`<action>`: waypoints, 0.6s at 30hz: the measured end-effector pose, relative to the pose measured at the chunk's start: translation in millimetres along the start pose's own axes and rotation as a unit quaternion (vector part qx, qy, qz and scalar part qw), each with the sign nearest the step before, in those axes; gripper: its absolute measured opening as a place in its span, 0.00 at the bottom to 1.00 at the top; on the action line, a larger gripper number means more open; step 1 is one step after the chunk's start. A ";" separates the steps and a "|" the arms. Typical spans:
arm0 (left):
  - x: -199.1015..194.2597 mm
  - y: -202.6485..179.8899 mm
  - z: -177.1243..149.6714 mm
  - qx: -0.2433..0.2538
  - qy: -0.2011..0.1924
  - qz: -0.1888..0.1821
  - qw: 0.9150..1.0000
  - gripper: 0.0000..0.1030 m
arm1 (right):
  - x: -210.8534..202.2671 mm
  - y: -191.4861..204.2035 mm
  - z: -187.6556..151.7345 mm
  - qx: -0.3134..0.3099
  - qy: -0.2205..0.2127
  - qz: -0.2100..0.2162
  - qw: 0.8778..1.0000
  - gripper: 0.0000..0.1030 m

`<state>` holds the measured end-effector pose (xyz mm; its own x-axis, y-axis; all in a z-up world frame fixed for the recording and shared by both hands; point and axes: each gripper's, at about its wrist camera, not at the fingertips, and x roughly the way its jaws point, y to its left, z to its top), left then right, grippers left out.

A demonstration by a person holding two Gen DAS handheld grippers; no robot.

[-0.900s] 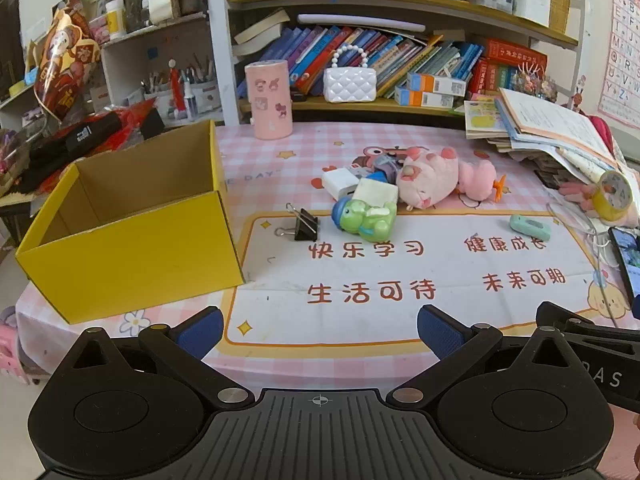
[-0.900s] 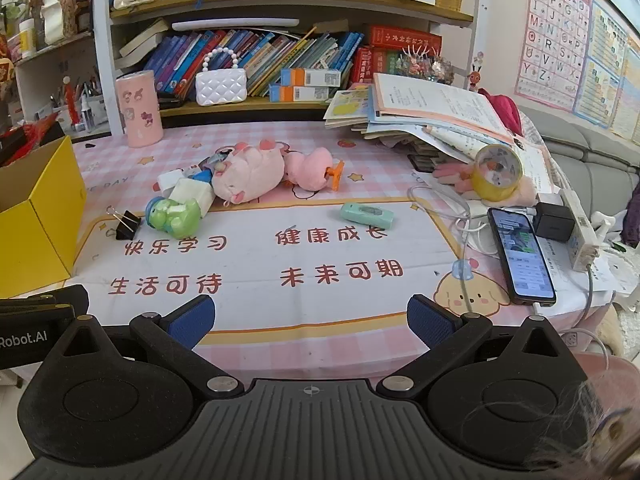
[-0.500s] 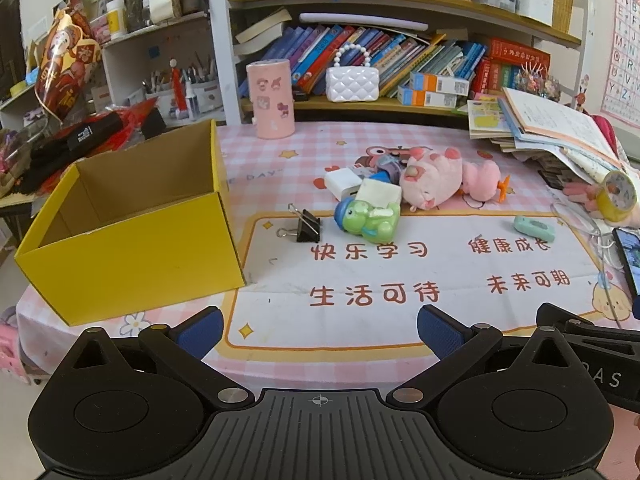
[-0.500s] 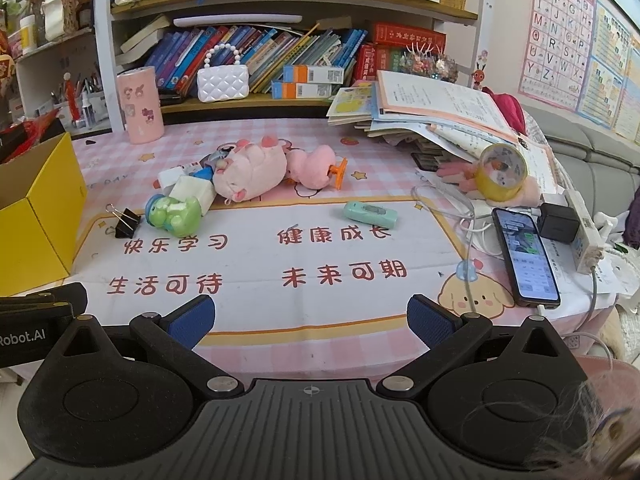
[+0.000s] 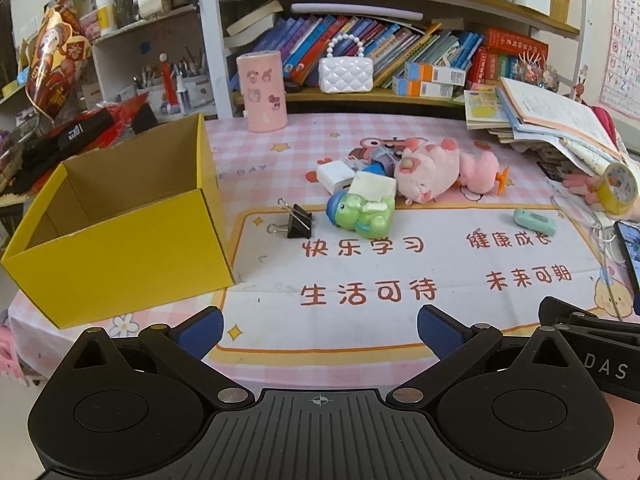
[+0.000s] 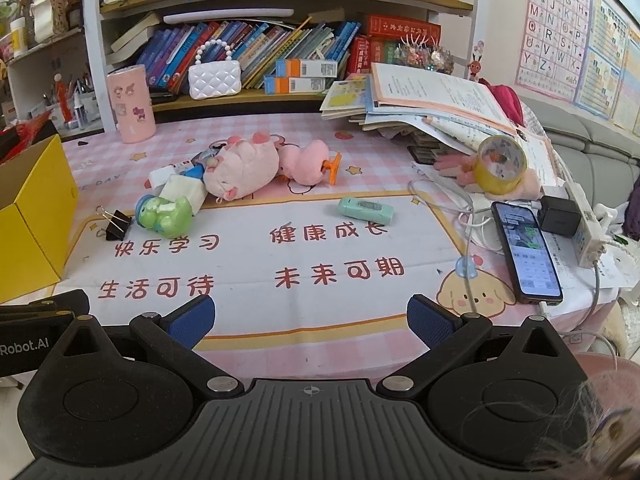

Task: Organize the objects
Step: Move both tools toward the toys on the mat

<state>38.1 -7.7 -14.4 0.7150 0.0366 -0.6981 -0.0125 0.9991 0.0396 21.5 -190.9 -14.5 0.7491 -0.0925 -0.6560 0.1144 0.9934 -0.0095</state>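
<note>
An open yellow cardboard box stands at the table's left; its corner shows in the right wrist view. Loose items lie mid-table: a black binder clip, a green toy, a white block, a white charger, a pink pig plush, a pink duck plush and a mint green case. My left gripper is open and empty at the table's near edge. My right gripper is open and empty beside it.
A pink cylinder holder and a white purse stand at the back by the bookshelf. A stack of books, a yellow tape roll, a phone with cables and a power strip crowd the right side.
Both grippers have moved slightly forward toward the table; the objects look a little nearer. Nothing on the table has moved.
</note>
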 end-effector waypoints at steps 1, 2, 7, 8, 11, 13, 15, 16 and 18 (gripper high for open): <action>2.1 0.0 0.4 -0.002 0.003 -0.001 1.000 1.00 | 1.8 -0.6 0.5 0.000 0.002 0.000 1.000 1.00; 3.4 0.0 0.7 -0.004 0.005 -0.002 1.000 1.00 | 3.0 -1.0 1.0 0.001 0.004 0.001 1.000 1.00; 10.4 -2.1 3.2 -0.012 0.012 -0.006 1.000 1.00 | 10.7 -3.1 4.3 -0.002 0.009 0.004 1.000 1.00; 11.1 -3.4 3.9 -0.010 0.011 -0.006 1.000 1.00 | 11.7 -3.7 4.8 -0.002 0.010 0.005 1.000 1.00; 14.0 -7.6 7.5 -0.005 0.008 -0.004 1.000 1.00 | 17.3 -6.4 7.1 0.001 0.015 0.007 1.000 1.00; 17.4 -9.4 10.6 -0.005 0.009 -0.006 1.000 1.00 | 21.2 -9.0 8.3 0.005 0.020 0.008 1.000 1.00; 20.9 -10.6 12.5 -0.007 0.011 -0.007 1.000 1.00 | 26.0 -12.0 9.4 0.010 0.024 0.008 1.000 1.00; 23.1 -11.2 13.3 -0.008 0.013 -0.008 1.000 1.00 | 28.4 -13.5 9.9 0.012 0.026 0.008 1.000 1.00; 28.1 -12.7 15.2 -0.012 0.017 -0.008 1.000 1.00 | 33.2 -16.6 10.7 0.013 0.029 0.007 0.999 1.00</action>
<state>68.9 -19.7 -23.7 0.6907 0.0207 -0.7228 -0.0177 0.9998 0.0117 51.4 -211.2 -28.0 0.7118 -0.0740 -0.6984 0.1217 0.9924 0.0190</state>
